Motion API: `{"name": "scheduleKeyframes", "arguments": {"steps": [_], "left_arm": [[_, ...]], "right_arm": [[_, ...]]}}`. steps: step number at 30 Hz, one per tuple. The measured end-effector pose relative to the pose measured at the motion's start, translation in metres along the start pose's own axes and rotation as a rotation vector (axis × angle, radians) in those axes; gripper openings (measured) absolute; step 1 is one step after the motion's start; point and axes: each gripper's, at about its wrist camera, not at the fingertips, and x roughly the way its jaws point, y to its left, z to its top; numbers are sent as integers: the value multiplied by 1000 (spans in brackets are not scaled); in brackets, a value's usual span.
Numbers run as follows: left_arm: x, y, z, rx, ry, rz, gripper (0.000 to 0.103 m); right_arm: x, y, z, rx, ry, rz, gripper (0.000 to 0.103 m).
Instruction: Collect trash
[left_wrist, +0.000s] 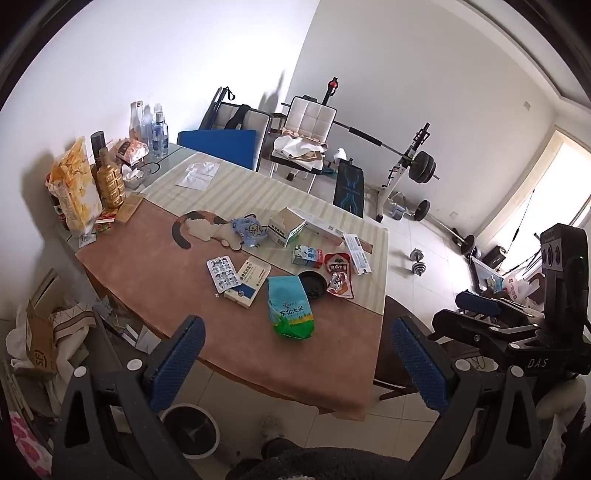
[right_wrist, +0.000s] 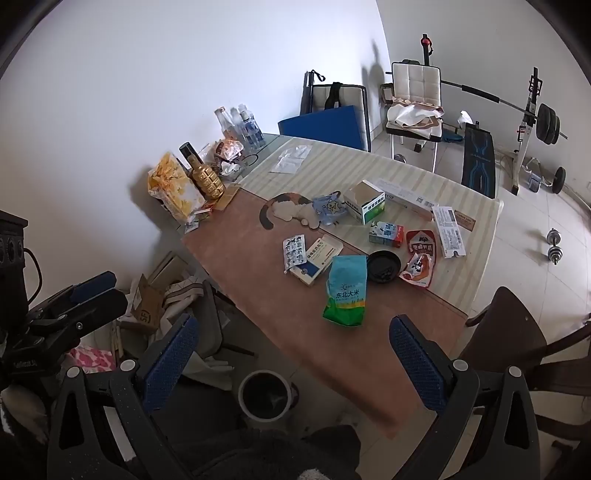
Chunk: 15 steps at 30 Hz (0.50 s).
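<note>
Trash lies scattered on the table (left_wrist: 155, 273) (right_wrist: 243, 254): a green-blue rice bag (left_wrist: 290, 307) (right_wrist: 346, 291), a black lid (left_wrist: 313, 284) (right_wrist: 383, 266), a red snack pouch (left_wrist: 339, 275) (right_wrist: 419, 254), a small milk carton (left_wrist: 307, 256) (right_wrist: 386, 234), a blister pack (left_wrist: 222, 274) (right_wrist: 294, 250), a medicine box (left_wrist: 246, 282) (right_wrist: 317, 263), an open white-green box (left_wrist: 287, 225) (right_wrist: 365, 201) and a blue wrapper (left_wrist: 249, 230) (right_wrist: 328, 208). A bin with a black liner (left_wrist: 191, 428) (right_wrist: 265, 395) stands on the floor under the near table edge. My left gripper (left_wrist: 295, 360) and right gripper (right_wrist: 295, 356) hover open and empty above that edge.
Bottles (left_wrist: 147, 125), a gold bottle (left_wrist: 109, 181) and a snack bag (left_wrist: 75, 184) stand along the wall side. A dark wooden chair (right_wrist: 517, 332) is at the right. Cardboard and bags (left_wrist: 37, 343) litter the floor at the left. Gym gear (left_wrist: 406, 162) fills the back.
</note>
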Motion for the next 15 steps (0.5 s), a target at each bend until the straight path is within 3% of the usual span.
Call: {"name": "scheduleKeyframes", "arguments": {"steps": [15], "left_arm": [[0, 1, 0, -1, -2, -9, 103]], "right_arm": [[-1, -3, -5, 1, 1, -1, 103]]}}
